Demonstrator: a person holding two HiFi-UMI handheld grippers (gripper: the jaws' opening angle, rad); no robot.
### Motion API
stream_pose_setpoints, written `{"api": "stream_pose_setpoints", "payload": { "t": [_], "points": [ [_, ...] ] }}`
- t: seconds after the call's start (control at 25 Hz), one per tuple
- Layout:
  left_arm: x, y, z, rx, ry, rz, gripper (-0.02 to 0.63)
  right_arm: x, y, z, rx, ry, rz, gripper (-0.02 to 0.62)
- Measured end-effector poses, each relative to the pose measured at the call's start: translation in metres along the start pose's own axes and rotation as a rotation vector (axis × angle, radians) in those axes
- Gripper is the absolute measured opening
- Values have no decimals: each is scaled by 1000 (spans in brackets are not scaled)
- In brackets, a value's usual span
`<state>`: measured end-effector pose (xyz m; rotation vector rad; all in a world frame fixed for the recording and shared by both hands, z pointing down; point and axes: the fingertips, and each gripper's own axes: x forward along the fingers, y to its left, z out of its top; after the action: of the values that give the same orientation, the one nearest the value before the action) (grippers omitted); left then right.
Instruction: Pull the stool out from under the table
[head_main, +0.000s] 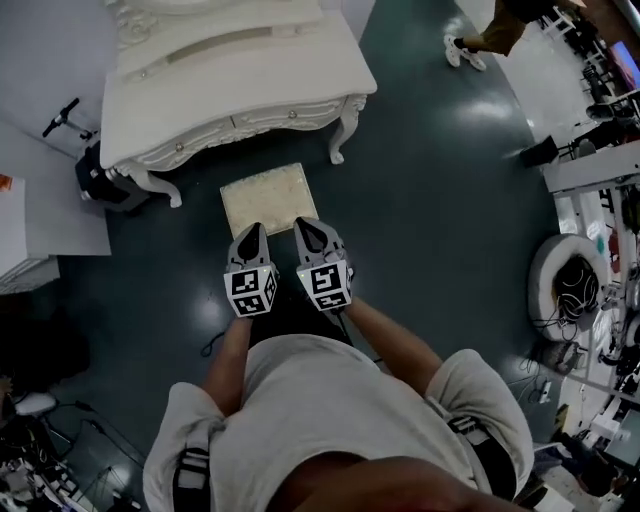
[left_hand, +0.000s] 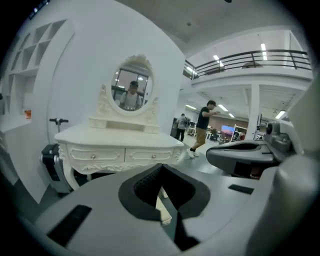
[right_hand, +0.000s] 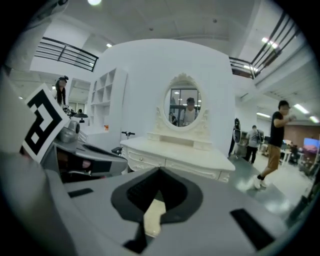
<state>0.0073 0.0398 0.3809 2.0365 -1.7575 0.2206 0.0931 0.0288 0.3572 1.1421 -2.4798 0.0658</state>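
In the head view, the stool (head_main: 268, 197) is seen standing on the dark floor (head_main: 430, 200) at twelve o'clock from the two grippers, in front of the white dressing table (head_main: 230, 90) rather than beneath it, so the pull is judged done. The left gripper (head_main: 253, 235) and right gripper (head_main: 315, 232) are held side by side before the chest, well above the seat and touching nothing — an idle hold that fits a finished pull. In the left gripper view, the jaws are shown shut with nothing between them. A sliver of the stool is glimpsed through the gap at six o'clock, and the oval mirror (left_hand: 132, 90) is faced squarely, which cannot be done from overhead. In the right gripper view, the jaws are likewise pressed together and empty, and a passer-by (right_hand: 277, 145) is shown whole at three o'clock, where only legs are caught from above.
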Motion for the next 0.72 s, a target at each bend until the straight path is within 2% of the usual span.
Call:
{"api": "stream_pose_setpoints", "payload": {
  "t": [0.08,0.2,0.56,0.72],
  "points": [
    [-4,-11,15,37,-10,-12,5,-11,-9,18,-11,-31,-29,14],
    [-1,-22,31,26,-25,-27,5,-17,-21,29,32,-47,-68,14],
    [17,-66,76,94,-96,-101,5,-24,-34,60,-10,-107,-70,14],
    [15,-79,82,109,-103,-119,5,-33,-42,66,-11,-133,-75,14]
  ]
}}
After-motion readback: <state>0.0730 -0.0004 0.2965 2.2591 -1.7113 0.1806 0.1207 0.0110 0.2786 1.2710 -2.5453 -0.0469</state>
